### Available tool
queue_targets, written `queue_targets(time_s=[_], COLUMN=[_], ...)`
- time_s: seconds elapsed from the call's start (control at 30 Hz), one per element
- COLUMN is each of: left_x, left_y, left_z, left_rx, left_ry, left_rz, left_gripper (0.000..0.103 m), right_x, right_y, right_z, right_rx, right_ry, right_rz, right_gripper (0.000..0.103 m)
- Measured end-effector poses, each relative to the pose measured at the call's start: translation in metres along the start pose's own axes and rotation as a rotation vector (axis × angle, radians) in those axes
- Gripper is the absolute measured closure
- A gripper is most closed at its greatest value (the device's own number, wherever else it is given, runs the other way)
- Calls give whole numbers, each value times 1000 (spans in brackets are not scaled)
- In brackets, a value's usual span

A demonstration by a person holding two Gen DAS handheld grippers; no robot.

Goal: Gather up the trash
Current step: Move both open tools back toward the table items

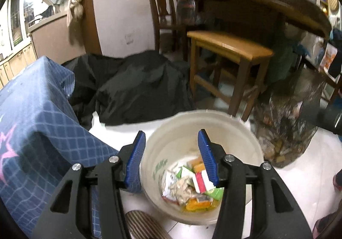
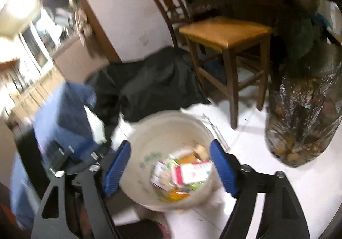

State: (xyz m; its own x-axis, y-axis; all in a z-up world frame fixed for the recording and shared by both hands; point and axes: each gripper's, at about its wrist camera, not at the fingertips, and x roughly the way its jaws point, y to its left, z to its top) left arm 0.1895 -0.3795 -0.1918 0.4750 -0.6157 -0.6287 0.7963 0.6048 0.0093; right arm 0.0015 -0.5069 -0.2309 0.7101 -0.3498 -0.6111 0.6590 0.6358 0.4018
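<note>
White tiled floor [image 1: 284, 194] of a cluttered room, wooden stool [image 1: 229, 46] at 1 o'clock, dark chair [image 1: 160, 10] behind it. Cream bucket [image 1: 171, 132] sits on the floor at 6 o'clock, holding trash wrappers [image 1: 192, 185], red-white, green, orange; green writing on its inner wall [image 1: 160, 167] unreadable. Left tongs [image 1: 172, 158] released, straddling the bucket's near-left rim, nothing gripped. Right tongs [image 2: 170, 168] spread wide over the bucket, empty; view blurred. Black cloth heap [image 1: 136, 87] at 11 o'clock, blue checked bag [image 1: 38, 110] at 9, clear filled trash sack [image 1: 288, 123] at 3.
</note>
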Motion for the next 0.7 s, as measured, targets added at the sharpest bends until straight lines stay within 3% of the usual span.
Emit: queue_targets(time_s=[0.13,0.3,0.4,0.57,0.63,0.7], left_x=[-21,-71,-96,-140,-153,-166], left_y=[17,48,78,130,151,173], left_z=[11,20,24,26,26,23], left_rx=[-111,-150,-206,-238,-254,-278], left_ry=[-55,-156,-188,-264,-259,-244], left_rz=[-16,-3,10,117,181,198], left_gripper=[54,51,49,41,36,36], right_x=[-29,-43,-38,-22,-18,-10], right_y=[6,24,51,124,151,181], right_z=[21,39,45,52,53,54], right_rx=[83,155,160,58,12,-53], right_ry=[-60,-70,-85,-39,-21,9], right_rz=[91,218,341,452,480,507], right_gripper=[5,5,5,5,5,5])
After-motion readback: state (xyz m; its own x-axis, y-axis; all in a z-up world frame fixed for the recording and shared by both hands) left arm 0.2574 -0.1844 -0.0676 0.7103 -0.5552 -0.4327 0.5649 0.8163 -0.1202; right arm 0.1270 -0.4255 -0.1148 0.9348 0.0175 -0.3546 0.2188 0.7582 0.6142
